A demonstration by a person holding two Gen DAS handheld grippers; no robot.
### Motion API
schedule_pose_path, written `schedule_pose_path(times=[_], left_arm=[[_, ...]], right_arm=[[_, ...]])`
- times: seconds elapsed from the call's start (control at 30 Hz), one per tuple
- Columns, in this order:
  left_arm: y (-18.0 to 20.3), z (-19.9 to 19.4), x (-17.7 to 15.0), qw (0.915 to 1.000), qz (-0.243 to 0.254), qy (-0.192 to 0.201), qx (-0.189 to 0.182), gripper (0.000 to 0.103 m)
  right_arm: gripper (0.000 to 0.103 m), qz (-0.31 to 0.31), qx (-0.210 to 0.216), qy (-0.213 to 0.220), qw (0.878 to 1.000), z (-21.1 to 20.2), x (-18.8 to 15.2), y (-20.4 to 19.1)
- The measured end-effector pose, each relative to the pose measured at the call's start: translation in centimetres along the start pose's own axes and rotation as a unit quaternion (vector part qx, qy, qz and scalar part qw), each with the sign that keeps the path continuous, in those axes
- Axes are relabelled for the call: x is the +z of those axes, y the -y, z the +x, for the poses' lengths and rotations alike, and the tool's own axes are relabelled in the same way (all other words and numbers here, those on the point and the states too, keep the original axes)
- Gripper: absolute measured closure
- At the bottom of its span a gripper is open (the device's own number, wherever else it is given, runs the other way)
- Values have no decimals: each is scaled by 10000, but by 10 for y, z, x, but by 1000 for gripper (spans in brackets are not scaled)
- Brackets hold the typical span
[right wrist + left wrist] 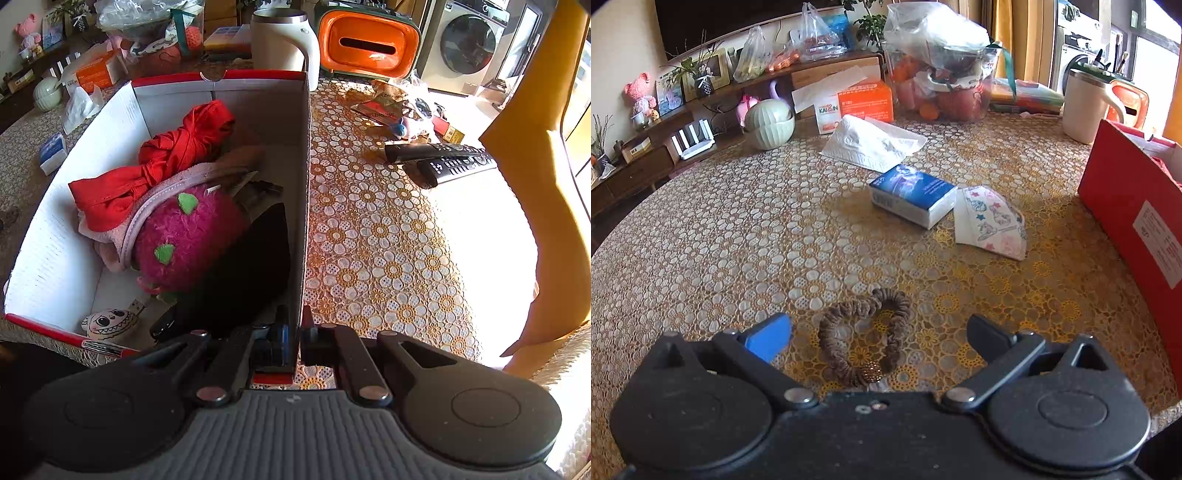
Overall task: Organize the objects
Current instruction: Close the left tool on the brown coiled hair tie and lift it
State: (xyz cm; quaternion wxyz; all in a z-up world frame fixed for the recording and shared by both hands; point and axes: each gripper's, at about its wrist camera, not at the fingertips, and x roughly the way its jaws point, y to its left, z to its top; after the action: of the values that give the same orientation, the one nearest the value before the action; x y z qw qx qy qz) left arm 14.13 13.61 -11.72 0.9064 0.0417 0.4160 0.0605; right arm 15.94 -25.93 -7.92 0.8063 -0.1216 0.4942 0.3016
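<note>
- Your left gripper (879, 338) hangs low over the table (701, 258), its fingers spread wide on either side of a brown scrunchie (866, 338) that lies flat on the lace cloth between them, touched by neither pad.
- Beyond the scrunchie, toward the middle of the table, a blue-and-white packet (912, 195) lies just beside a patterned face mask (990, 221); the two appear to touch at one corner.
- Further on, a white tissue pack (871, 144) lies near the far side, with an orange carton (860, 105) and a clear tub of mixed goods (945, 88) behind it at the far edge.
- At the table's right edge in this view stands the red box (1134, 218), its long wall facing you.
- Your right gripper (295, 343) has its fingers pressed together on the near end of the red box's (221, 92) right-hand wall, one pad inside and one outside.
- Inside the box, nearest you, lie a small cartoon-face charm (110, 325) and a dark object too shadowed to name; a pink plush toy (188, 240) sits mid-box, with red cloth (173, 162) toward the far end.
- Outside the box, on the sunlit lace, two remote controls (439, 160) lie side by side toward the far right edge; a cream jug (284, 40) and an orange container (369, 42) stand at the far edge.
</note>
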Motion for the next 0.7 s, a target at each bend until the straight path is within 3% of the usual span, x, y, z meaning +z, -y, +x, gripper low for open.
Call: schedule_pose_path(times=[0.2,0.37,0.5,0.6,0.7], left_arm=[[-9,11,-2,9998,-119,-33,169,4],[-14,20,-3,9992,-299,-187,160,12],[-14,25,-5,9991,-310,-273,78,25],[-14,26,-5,9992,-313,-263,33,28],[-13,25,-4,9991,-327,-242,-81,43]], right_arm=[[98,-4,-11,-18,10000,0,0,0],[98,-6,-22,-28,10000,1,0,-1],[98,-20,-23,-36,10000,1,0,-1],[98,-24,-21,-41,10000,1,0,0],[98,-23,-18,-41,10000,1,0,0]])
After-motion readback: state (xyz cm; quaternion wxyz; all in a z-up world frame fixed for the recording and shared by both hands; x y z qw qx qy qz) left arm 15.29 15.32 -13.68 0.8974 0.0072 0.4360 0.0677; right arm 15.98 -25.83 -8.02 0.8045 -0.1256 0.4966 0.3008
